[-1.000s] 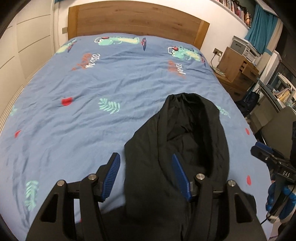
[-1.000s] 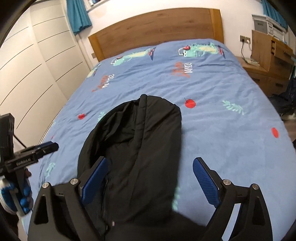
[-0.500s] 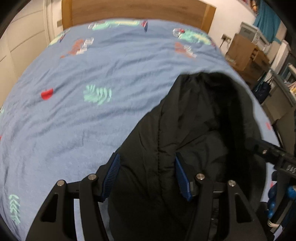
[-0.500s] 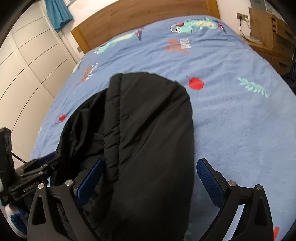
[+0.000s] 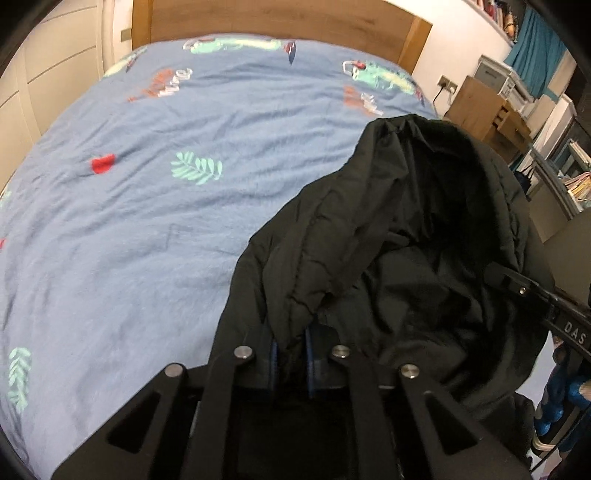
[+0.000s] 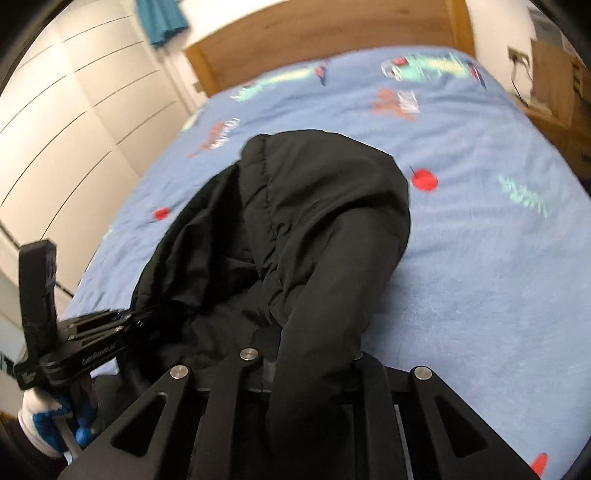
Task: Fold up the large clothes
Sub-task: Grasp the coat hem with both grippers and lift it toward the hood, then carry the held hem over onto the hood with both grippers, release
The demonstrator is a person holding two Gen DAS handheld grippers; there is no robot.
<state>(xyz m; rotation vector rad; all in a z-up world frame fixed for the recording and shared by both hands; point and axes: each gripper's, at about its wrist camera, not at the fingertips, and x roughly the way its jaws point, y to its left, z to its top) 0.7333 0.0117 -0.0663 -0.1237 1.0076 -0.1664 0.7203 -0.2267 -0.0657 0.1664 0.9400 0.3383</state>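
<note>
Black and puffy, the quilted jacket lay on the near part of the blue bedspread, its hood end pointing toward the wooden headboard. Stitched seams ran along the padded panels, and the fabric bunched in soft folds, with a darker hollow where the lining showed in the left wrist view. In the right wrist view the same garment rose in a rounded hump, one thick fold draping down toward the camera.

The left gripper had its blue-padded fingers drawn close together, clamped on a ridge of the jacket's edge that stood up between them. The right gripper was likewise pinched on cloth: a heavy fold of the jacket passed between its fingers and covered them, so the pads themselves were hidden, though the linkage arms sat drawn inward.

Each tool appeared in the other's camera at the jacket's side, held by a blue-and-white gloved hand. Printed leaves, red fruit and cartoon figures dotted the bedspread. White wardrobe doors stood on one side, a wooden bedside cabinet on the other.
</note>
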